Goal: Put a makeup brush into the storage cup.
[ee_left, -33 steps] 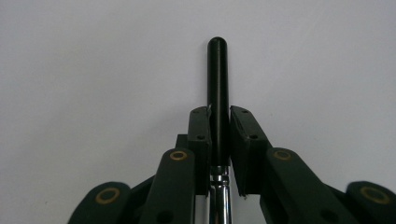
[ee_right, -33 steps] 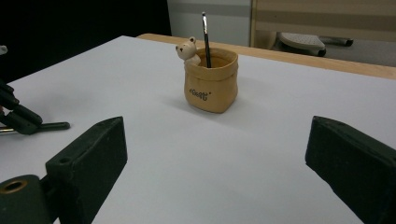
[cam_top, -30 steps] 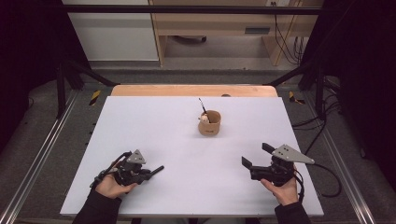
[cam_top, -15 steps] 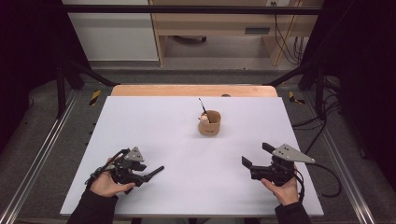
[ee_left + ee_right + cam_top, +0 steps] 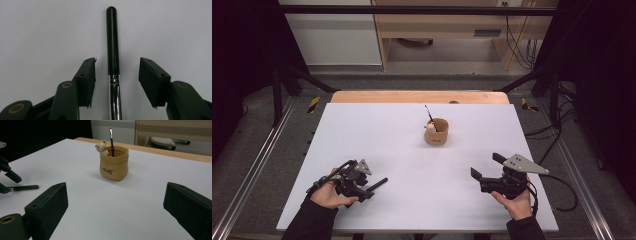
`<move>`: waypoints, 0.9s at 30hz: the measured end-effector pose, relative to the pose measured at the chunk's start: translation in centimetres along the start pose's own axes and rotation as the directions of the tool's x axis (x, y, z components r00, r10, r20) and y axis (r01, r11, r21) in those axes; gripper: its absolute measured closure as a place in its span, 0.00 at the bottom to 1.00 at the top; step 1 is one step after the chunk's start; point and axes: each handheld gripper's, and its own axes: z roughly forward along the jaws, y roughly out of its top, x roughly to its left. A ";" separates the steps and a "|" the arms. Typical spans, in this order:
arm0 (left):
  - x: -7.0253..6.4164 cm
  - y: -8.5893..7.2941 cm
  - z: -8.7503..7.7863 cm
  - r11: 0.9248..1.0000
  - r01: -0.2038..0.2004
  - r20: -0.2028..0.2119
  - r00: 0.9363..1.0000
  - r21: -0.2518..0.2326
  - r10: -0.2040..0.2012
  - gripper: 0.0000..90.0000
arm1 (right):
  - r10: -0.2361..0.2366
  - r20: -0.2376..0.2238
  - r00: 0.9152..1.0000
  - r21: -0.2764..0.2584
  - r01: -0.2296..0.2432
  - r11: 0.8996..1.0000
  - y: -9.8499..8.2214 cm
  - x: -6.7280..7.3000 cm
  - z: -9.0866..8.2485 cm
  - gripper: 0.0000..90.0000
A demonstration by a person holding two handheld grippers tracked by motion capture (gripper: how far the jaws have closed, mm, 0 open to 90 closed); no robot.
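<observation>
A black-handled brush (image 5: pixel 113 40) with a chrome ferrule lies flat on the white table (image 5: pixel 412 165). It rests between the jaws of my left gripper (image 5: pixel 117 62), and neither pad touches it. Those jaws have just been opening and stand open. In the high view the left gripper (image 5: pixel 366 184) sits near the front left, with the brush handle (image 5: pixel 381 182) poking out to the right. My right gripper (image 5: pixel 486 166) rests open and empty at the front right, facing a tan pouch-shaped pot (image 5: pixel 114 166). The pot holds a thin brush (image 5: pixel 111 140) and a small bear figure (image 5: pixel 101 146).
The pot (image 5: pixel 436 132) stands past the table's middle. A wooden strip (image 5: pixel 419 97) runs along the far edge. Metal frame rails (image 5: pixel 257 165) flank the table, and a cable (image 5: pixel 562 192) trails from the right gripper.
The left gripper's jaws have opened off the brush, which stays lying where it was. The left hand has eased back slightly. The right hand has not moved.
</observation>
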 end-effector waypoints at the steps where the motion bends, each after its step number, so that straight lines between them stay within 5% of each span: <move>1: 0.0 0.0 0.1 1.000 0.002 0.003 1.000 0.002 -0.002 0.54 | -0.001 -0.002 1.000 0.001 0.001 1.000 0.0 0.0 0.0 0.07; 7: 0.0 0.0 0.5 0.999 0.013 0.007 1.000 0.049 -0.013 0.64 | -0.002 -0.002 1.000 0.005 0.002 1.000 0.0 0.1 0.1 0.07; 27: -0.5 0.2 0.7 0.996 0.022 -0.009 1.000 0.088 -0.021 0.84 | -0.005 -0.009 1.000 0.017 0.005 1.000 -0.1 0.2 0.3 0.07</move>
